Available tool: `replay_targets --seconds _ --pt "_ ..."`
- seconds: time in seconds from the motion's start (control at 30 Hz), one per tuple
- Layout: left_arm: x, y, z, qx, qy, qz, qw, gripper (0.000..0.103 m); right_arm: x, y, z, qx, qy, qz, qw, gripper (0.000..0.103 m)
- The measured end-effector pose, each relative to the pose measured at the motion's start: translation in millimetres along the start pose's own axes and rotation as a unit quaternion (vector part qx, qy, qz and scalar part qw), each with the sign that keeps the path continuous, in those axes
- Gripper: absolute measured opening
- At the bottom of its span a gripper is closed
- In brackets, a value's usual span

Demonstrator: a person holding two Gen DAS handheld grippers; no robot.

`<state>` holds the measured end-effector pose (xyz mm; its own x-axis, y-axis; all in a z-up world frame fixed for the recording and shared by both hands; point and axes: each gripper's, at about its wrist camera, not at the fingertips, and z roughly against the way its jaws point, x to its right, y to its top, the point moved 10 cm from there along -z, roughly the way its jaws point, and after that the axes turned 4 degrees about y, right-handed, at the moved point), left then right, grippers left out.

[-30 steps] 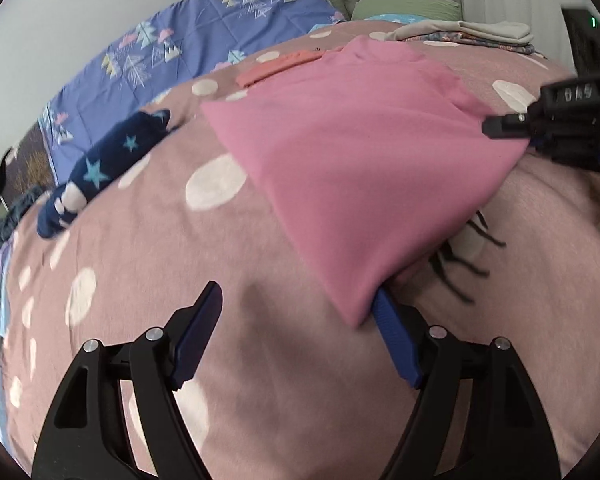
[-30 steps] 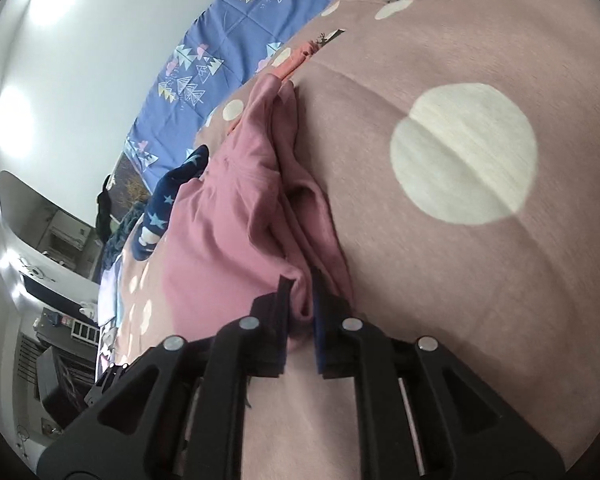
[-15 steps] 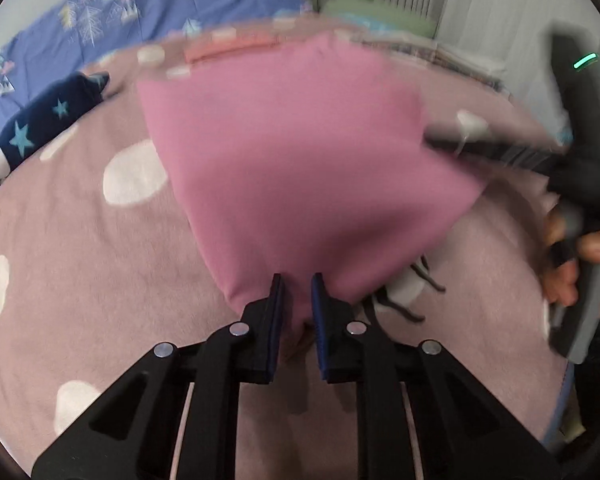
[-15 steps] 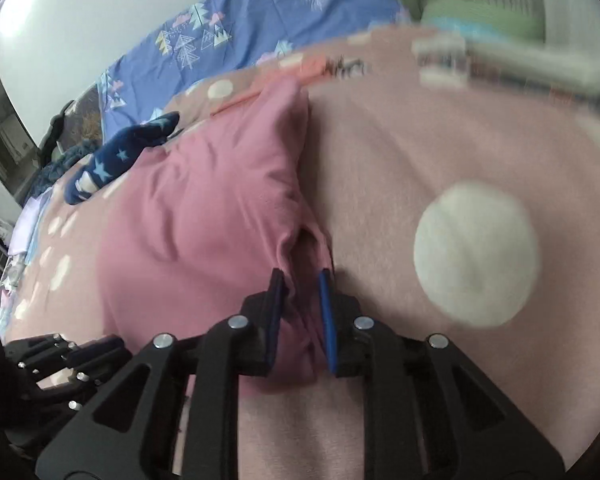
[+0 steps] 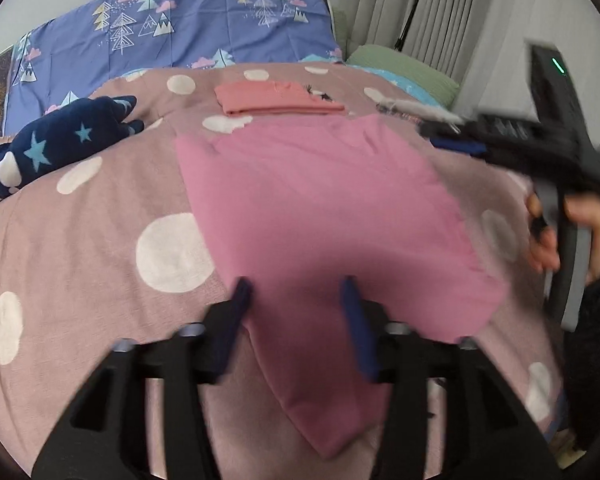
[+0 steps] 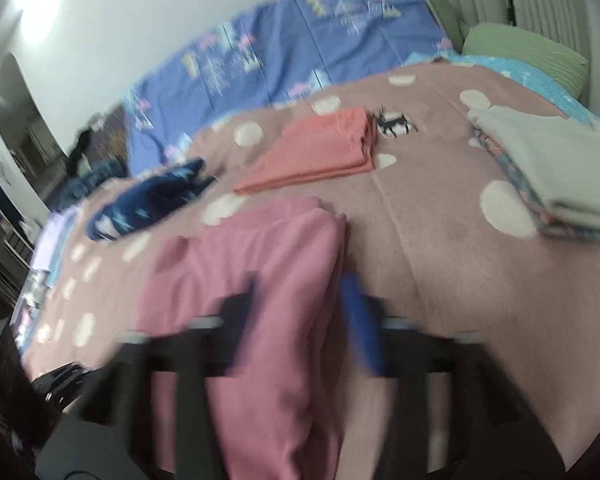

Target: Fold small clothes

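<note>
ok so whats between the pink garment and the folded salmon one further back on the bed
No garment: only a bare strip of the dotted blanket separates the pink garment from the folded salmon garment. The right wrist view shows it best.

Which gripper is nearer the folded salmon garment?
Right. The right gripper reaches past the pink garment toward the salmon garment; the left gripper is at the pink garment's near edge.
</note>
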<state>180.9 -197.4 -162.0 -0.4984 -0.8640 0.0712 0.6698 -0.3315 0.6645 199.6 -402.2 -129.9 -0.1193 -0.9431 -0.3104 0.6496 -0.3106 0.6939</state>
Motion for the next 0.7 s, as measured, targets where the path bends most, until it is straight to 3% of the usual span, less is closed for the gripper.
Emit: replay_targets --seconds 0.03,0.07,0.1,0.13,0.27,0.3,0.4,0.57,0.7 --pt "-1.4 -3.2 -8.0 -0.006 0.016 -0.008 0.9998 0.064 4.8 0.8 -10.6 -0.009 -0.009 -0.003 1.0 0.063" --pt "-0.2 -9.4 -14.2 -0.015 0.021 -0.01 0.9996 0.064 9.6 0.4 -28.7 -0.025 -0.01 -0.008 1.0 0.05" --pt "-1.8 -15.2 -20.3 -0.026 0.02 -0.006 0.9995 0.065 11.7 -3.5 -36.3 -0.034 0.002 -0.012 0.999 0.004" --pt "-3.3 -18.3 -23.5 -0.029 0.014 0.004 0.9995 0.065 9.7 -3.7 -41.9 -0.041 0.016 -0.018 0.999 0.004" --pt "-7.4 -14.1 -14.6 -0.017 0.0 0.011 0.9998 0.065 -8.6 19.1 -8.4 0.055 0.052 0.012 0.997 0.004" --pt "-7.2 -15.4 -15.6 -0.017 0.005 0.001 0.9998 0.069 -4.8 20.3 -12.4 0.061 0.04 0.021 0.997 0.004" --pt "-10.3 -20.2 -20.0 -0.022 0.008 0.007 0.9997 0.073 24.2 -4.4 -53.7 -0.032 -0.019 0.022 0.999 0.018" --pt "-19.2 -16.6 -10.7 -0.011 0.003 0.024 0.9996 0.073 24.3 -3.3 -13.6 0.019 0.009 -0.01 1.0 0.024" --pt "-34.7 12.3 1.9 0.028 -0.004 0.057 0.998 0.073 -30.8 -17.3 29.6 0.033 0.096 0.051 0.993 0.024"
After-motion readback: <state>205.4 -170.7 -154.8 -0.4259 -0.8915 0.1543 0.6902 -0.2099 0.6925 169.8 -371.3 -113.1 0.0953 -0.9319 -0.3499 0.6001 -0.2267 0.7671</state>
